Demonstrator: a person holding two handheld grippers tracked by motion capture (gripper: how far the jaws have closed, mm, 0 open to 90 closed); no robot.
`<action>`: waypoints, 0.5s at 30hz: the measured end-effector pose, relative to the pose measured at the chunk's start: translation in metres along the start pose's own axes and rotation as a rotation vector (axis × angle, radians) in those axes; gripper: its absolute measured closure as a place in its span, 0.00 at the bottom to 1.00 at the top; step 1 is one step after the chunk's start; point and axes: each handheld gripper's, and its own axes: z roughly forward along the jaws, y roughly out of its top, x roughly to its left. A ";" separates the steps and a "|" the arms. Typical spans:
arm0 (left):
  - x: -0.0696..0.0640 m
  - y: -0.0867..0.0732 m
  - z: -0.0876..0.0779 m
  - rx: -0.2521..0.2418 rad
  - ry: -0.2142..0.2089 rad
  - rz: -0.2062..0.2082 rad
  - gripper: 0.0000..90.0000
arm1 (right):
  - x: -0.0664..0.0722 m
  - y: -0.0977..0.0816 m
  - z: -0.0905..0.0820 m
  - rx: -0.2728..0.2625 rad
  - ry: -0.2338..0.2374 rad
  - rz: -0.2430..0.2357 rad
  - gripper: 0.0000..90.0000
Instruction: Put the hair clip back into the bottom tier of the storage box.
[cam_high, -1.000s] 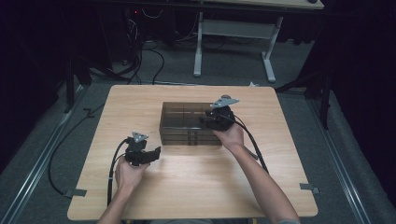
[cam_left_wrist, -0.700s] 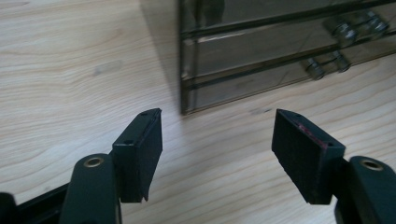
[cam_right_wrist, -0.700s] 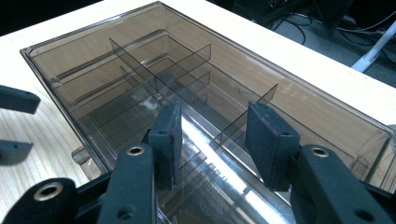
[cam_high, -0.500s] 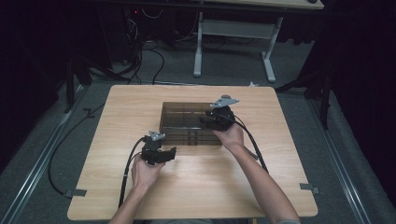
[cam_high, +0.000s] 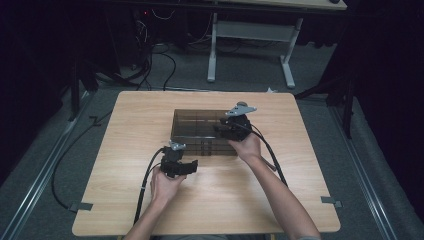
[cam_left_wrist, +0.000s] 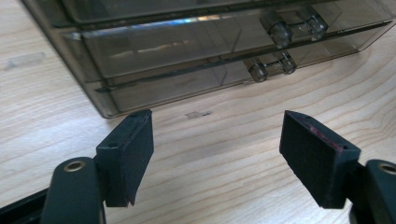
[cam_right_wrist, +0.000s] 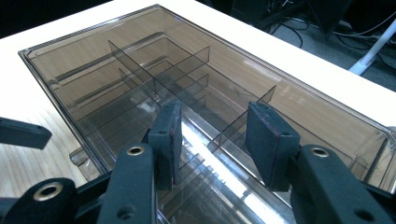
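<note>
On the table, smoky drawer box, left gripper just widened, empty, right gripper apart over its top, contact unclear.

The drawer box sits mid-table, left gripper before it, right gripper on top.

My left gripper sits just in front of the smoky clear drawer box, jaws having just been opening, nothing between them; my right gripper rests on the box's right front corner.
</note>
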 end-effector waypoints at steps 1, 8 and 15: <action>-0.001 0.000 0.001 0.004 -0.002 -0.002 0.29 | 0.000 0.000 0.000 0.000 0.000 -0.001 0.63; -0.015 0.000 0.007 0.028 -0.026 -0.043 0.29 | -0.001 -0.001 0.000 -0.011 0.002 -0.004 0.63; -0.032 -0.004 0.017 0.048 -0.012 -0.012 0.31 | 0.000 -0.002 0.000 -0.014 0.001 -0.003 0.63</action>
